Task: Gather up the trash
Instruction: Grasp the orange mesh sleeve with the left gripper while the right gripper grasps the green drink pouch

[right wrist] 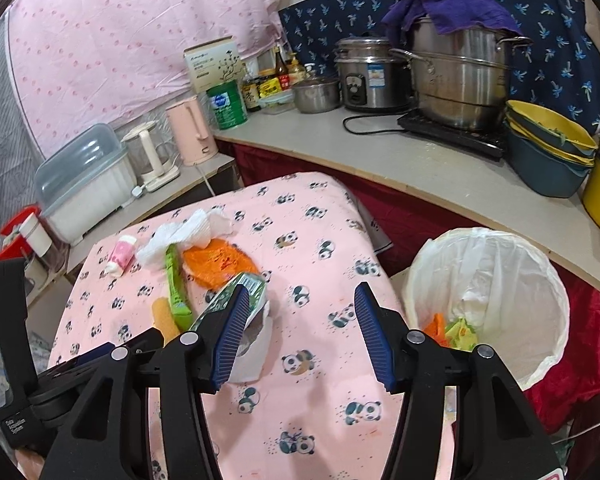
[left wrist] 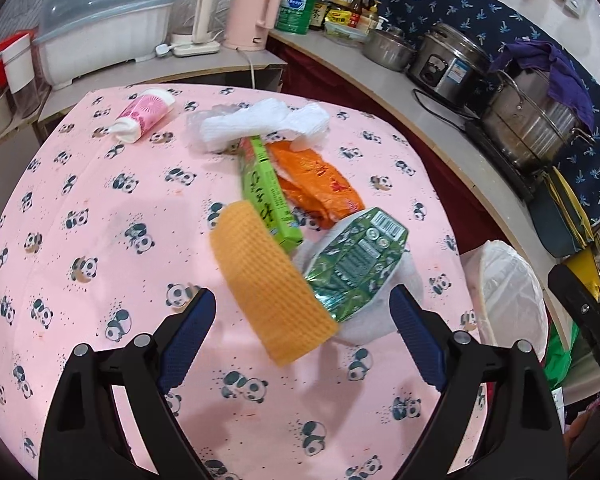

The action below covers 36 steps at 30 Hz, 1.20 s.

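Pink panda-print table (left wrist: 80,184): my left gripper (left wrist: 302,314), jaws spread and holding nothing, hovers just short of the yellow sponge (left wrist: 268,280) and green foil wrapper (left wrist: 356,260). My right gripper (right wrist: 300,326), also spread, has the white-lined trash bin (right wrist: 496,280) to its right.

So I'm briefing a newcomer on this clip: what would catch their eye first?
Probably the litter heaped mid-table on the pink panda tablecloth: a green carton, an orange wrapper, crumpled white tissue and a green foil packet. Next, the white-lined trash bin beside the table, already holding scraps. Both grippers, left and right, hover open.
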{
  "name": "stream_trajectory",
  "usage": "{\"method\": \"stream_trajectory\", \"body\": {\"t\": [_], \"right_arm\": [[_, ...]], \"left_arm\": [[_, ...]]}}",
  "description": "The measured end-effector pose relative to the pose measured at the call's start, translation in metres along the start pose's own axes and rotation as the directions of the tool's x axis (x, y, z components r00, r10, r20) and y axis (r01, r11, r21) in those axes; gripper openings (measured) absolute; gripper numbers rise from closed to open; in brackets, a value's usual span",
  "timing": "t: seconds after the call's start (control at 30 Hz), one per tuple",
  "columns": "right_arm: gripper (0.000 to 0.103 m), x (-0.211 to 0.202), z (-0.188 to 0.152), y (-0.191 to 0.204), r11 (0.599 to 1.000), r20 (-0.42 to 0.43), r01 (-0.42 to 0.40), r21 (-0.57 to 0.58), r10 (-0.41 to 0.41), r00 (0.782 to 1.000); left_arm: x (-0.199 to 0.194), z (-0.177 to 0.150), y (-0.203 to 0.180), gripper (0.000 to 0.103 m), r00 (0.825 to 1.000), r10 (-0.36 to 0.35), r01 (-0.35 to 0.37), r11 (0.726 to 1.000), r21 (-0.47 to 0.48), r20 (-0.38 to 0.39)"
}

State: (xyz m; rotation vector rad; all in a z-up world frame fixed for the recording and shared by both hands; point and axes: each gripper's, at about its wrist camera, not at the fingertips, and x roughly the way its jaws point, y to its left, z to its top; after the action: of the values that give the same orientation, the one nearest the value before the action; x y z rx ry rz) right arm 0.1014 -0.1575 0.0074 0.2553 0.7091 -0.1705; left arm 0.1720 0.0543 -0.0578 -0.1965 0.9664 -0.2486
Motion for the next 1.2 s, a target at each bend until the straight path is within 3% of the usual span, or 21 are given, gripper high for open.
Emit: {"method": "stream_trajectory", "body": {"t": [0.33,0.7,0.77,1.13,1.2], "right_arm": [[0.054,0.034,-0.027,0.024,0.999,-0.102,-0.021,-0.032,0.017,0.995],[0.054,0.056,-0.039,0.024,0.999,-0.16,-0.023,-0.025,0.019,0.987],[0.054,0.06,-0.04,0.023,0.999,-0.17,-0.024,-0.024,0.019,0.985],[0.054,0.091,-0.047,0.034,0.998,-0.235,-0.054,-0.018,0.048,0.971],[0.054,0.098,-0.048,0.037,0.998,-0.248,-0.062,-0.018,0.055,0.967]], "left_arm": [[0.017,-0.017,0.02,0.084,0.998,-0.009,0.007,1.0,-0.024,-0.068],[0.043,-0.023,0.015,0.084,0.991,-0.04,0.036,0.999,-0.034,-0.126],[0.046,-0.023,0.016,0.08,0.991,-0.042,0.038,0.999,-0.034,-0.13],[0.061,-0.019,0.042,0.032,0.98,-0.055,0.043,0.997,-0.066,-0.191],[0.061,-0.018,0.048,0.029,0.98,-0.052,0.039,0.997,-0.072,-0.192]]}}
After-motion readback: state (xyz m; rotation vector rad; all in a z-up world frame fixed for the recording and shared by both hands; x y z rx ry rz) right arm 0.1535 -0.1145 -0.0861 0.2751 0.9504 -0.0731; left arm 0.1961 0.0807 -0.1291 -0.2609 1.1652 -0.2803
